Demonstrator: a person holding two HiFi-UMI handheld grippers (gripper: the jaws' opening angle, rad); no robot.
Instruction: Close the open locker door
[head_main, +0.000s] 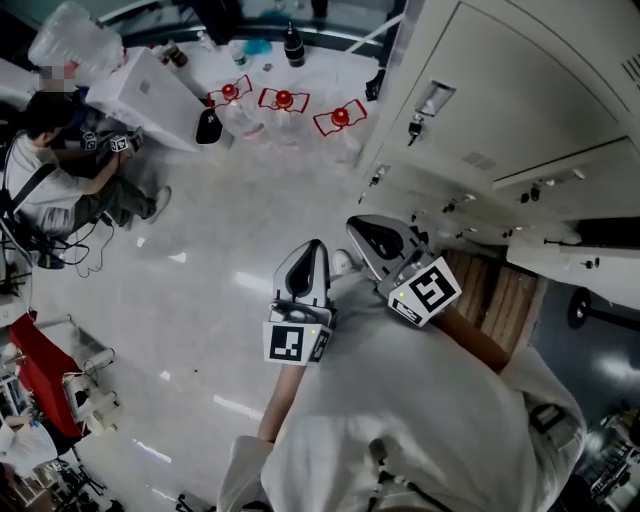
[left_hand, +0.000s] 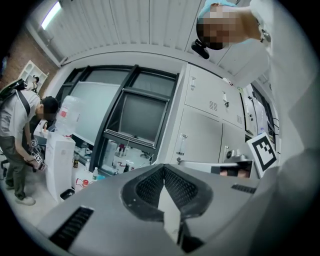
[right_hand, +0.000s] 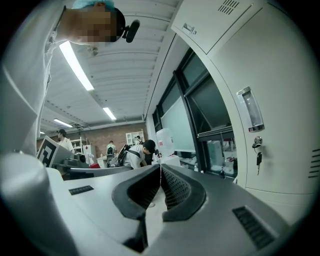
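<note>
View from above of a person in a white shirt standing in front of a bank of pale grey lockers (head_main: 520, 90). Each hand holds a claw tool, raised at chest level and clear of the lockers.

The left gripper (head_main: 312, 250) has its claw pressed fully together, tips meeting, with nothing between them. The right gripper (head_main: 360, 228) is the same: its claw is closed tight and empty. It points towards the lockers and sits just beside the left one.

The open locker door (head_main: 570, 262) is at the lower right of the head view, to the person's right and beyond the right forearm. It swings out from the row as a white panel. The compartment (head_main: 612, 232) behind it shows only as a dark gap, and its contents cannot be made out. A brown slatted surface (head_main: 500, 295) lies between the arm and the door.

The other locker doors are shut. One of them has a key (head_main: 414, 127) hanging from its lock.

Across the pale floor (head_main: 200, 300) stands a white water dispenser (head_main: 150, 100) with a large clear jug (head_main: 70, 40) beside it. Three clear bottles with red caps (head_main: 284, 99) stand in a row nearby, and a dark bottle (head_main: 293, 45) stands behind them. Whether any of them holds liquid cannot be told.

A second person (head_main: 60, 170) crouches by the dispenser.
</note>
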